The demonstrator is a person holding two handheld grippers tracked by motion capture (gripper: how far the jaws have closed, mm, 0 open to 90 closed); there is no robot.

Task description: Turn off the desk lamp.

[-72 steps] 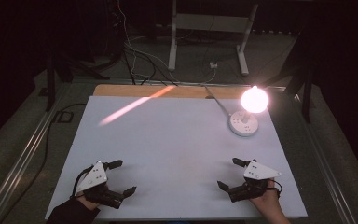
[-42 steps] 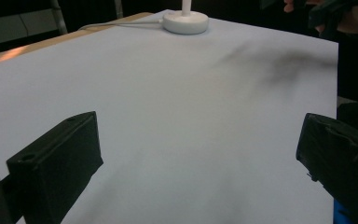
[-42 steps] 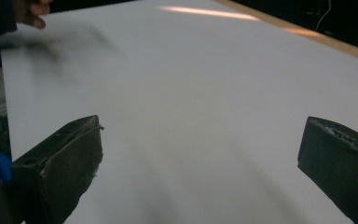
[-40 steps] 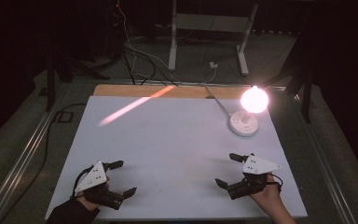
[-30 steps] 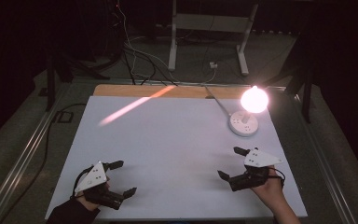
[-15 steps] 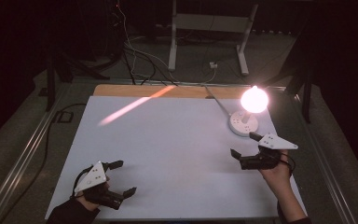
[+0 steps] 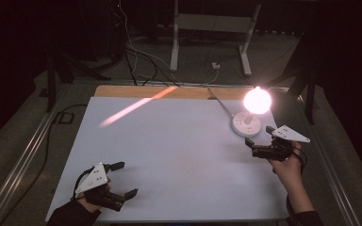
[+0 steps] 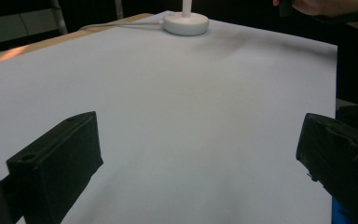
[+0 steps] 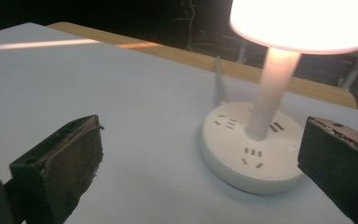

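A lit table lamp [image 7: 257, 100] stands on a round white base [image 7: 245, 124] with socket slots at the back right of the white tabletop [image 7: 179, 155]. My right gripper [image 7: 259, 136] is held open just in front of that base, jaws pointing at it and apart from it. In the right gripper view the base [image 9: 251, 149] and glowing shade [image 9: 303, 23] sit between my wide jaws [image 9: 200, 158]. My left gripper [image 7: 125, 179] rests open at the front left with nothing in it. In the left gripper view, bare white surface lies between its jaws [image 8: 200, 154].
The lamp's white cable [image 7: 219, 101] runs back over the wooden rear edge [image 7: 169, 92]. An orange streak of light [image 7: 132, 108] lies across the back left of the top. Dark floor, cables and a stand's legs [image 7: 209, 42] lie beyond.
My right gripper has moved away from the front edge, forward and to the right, up to the lamp's base. The left gripper has stayed where it was.
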